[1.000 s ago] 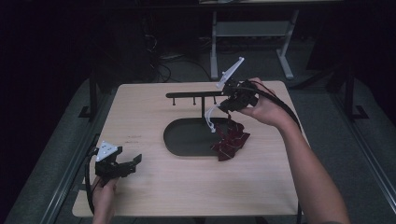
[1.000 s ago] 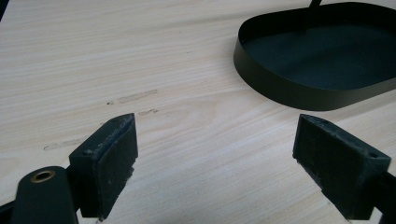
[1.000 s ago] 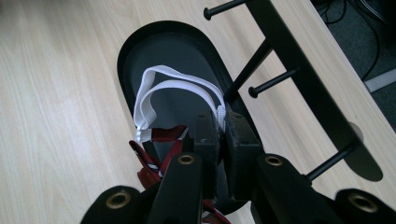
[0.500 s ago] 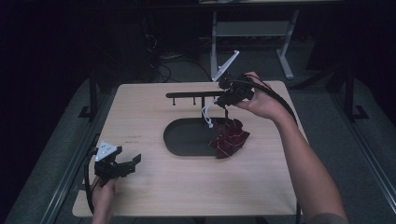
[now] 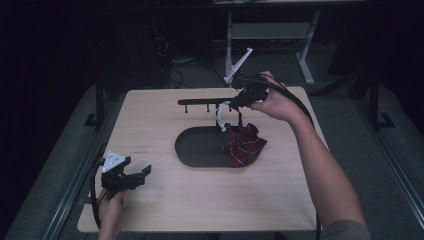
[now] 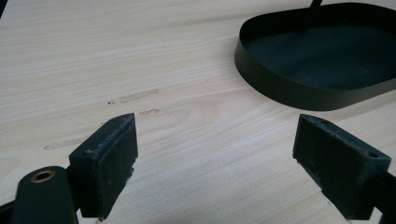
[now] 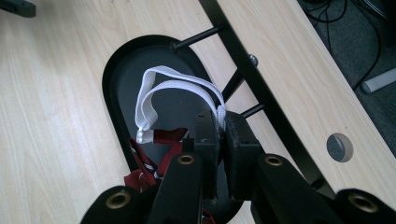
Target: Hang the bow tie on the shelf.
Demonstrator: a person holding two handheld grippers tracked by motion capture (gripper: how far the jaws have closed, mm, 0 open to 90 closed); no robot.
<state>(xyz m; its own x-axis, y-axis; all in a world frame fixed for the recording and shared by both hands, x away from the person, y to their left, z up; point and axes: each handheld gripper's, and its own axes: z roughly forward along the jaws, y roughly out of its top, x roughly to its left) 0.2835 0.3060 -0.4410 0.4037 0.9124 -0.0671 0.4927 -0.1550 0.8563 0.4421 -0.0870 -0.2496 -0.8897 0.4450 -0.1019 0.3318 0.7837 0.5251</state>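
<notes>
white strap (image 7: 156, 88) pinched by right tool (image 7: 223, 122)

A grey metal frame (image 5: 270, 35) and dark cables (image 5: 172, 67) lie on the floor beyond the table (image 5: 150, 125).

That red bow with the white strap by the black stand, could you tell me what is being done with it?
A person works at a wooden table with a gripper in each hand. The right gripper is shut on the white elastic strap of a dark red bow, lifting the strap up near the hook bar of a black stand while the bow rests on the edge of its oval tray. The left gripper is open over bare table, holding nothing.
</notes>
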